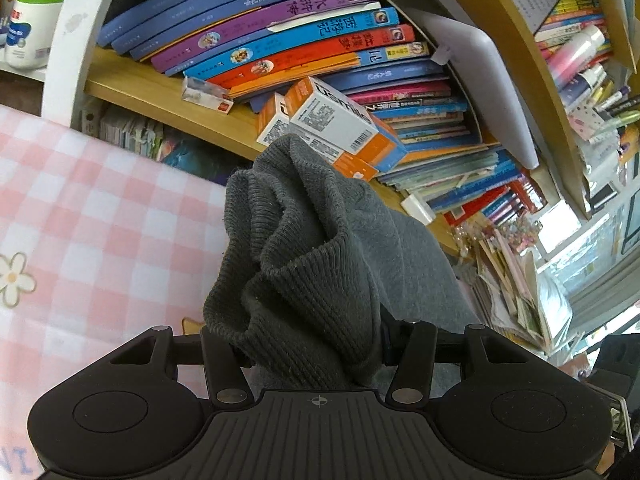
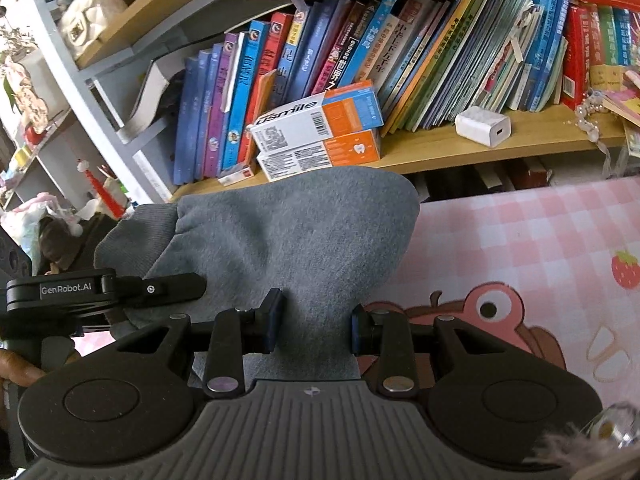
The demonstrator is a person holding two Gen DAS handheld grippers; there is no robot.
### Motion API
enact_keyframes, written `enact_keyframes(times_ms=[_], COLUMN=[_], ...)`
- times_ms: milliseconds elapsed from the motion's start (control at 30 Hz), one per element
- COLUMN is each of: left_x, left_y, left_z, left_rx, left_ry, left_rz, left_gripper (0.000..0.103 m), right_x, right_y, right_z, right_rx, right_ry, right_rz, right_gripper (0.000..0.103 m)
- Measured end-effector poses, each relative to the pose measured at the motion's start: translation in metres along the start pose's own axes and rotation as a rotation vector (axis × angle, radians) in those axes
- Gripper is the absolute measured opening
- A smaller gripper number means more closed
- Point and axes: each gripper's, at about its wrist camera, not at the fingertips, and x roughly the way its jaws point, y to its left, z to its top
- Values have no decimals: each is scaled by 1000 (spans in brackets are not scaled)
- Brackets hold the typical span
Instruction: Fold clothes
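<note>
A grey sweatshirt [image 1: 304,264] with a ribbed cuff or hem is bunched up between the fingers of my left gripper [image 1: 316,344], which is shut on it; the cloth hides the fingertips. In the right wrist view the same grey garment [image 2: 296,236] hangs lifted above the pink checked cloth [image 2: 532,232]. My right gripper [image 2: 318,330] is shut on a fold of it, the blue pads [image 2: 276,320] pressing in from both sides. The left gripper [image 2: 104,290] shows at the left of that view, beside the ribbed edge [image 2: 136,236].
A wooden bookshelf [image 2: 460,148] packed with books stands close behind. Orange and white boxes [image 2: 316,132] and a white charger [image 2: 482,126] lie on its shelf. The pink checked cloth [image 1: 92,232] with cartoon prints covers the table below.
</note>
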Motion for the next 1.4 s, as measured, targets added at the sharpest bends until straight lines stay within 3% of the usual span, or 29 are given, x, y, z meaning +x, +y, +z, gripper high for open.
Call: enact_keyframes(times_ms=[433, 633, 767, 900, 1233, 1400], left_x=[27, 24, 22, 9, -27, -43], left_y=[22, 24, 25, 24, 14, 5], left_z=[1, -3, -5, -9, -34, -53], left_rx=[-16, -22, -25, -27, 34, 36], left_ry=[3, 2, 2, -5, -8, -4], left_rz=[4, 15, 24, 41, 112, 110], left_gripper=[52, 60, 63, 67, 72, 72], right_x=[35, 35, 31, 21, -14, -30], right_y=[-17, -24, -20, -13, 12, 26], right_z=[3, -3, -4, -9, -43, -65], right_rx=[10, 54, 44, 32, 31, 53], right_ry=[26, 20, 16, 11, 6, 17], right_rz=[-5, -10, -62, -92, -148, -180], right_gripper=[31, 39, 62, 69, 76, 76])
